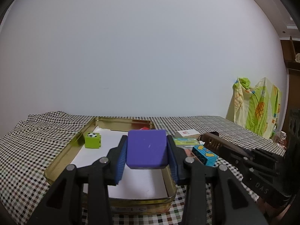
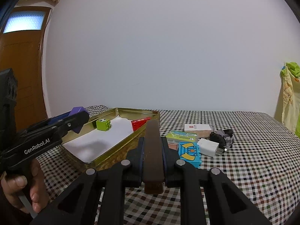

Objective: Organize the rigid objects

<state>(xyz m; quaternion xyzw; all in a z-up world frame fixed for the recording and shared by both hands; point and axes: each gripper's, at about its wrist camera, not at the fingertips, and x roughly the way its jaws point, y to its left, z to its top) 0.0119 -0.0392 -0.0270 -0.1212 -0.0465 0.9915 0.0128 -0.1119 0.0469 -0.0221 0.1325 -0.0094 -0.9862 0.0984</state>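
Left wrist view showed the left claw (image 1: 147, 151) clamped on a purple block (image 1: 147, 148), its blue pads (image 1: 121, 161) pressing both sides of the block. The block hung above the near part of a gold tin tray (image 1: 61, 155) that lay on a table covered by a checkered cloth (image 1: 28, 150). White paper (image 1: 142, 183) lined the tray floor. A green cube with a football picture (image 1: 92, 140) stood inside the tray near its left wall, well apart from the purple block.

Right wrist view showed the right claw (image 2: 153, 161) closed on a long brown bar (image 2: 153, 150), which ran forward between the fingers, its far end seen over the tray's right rim. A red brick (image 2: 139, 123) lay in the tray's far right corner.

To the right of the tray, on the cloth, lay a loose group: a blue printed brick (image 2: 189, 152), a white charger (image 2: 209, 147) just beside it, a green flat pack (image 2: 181, 136), a white box (image 2: 196, 127) behind that, and a dark crumpled thing (image 2: 222, 137) next to the charger. A hand (image 2: 24, 185) held the left claw's handle at the lower left.
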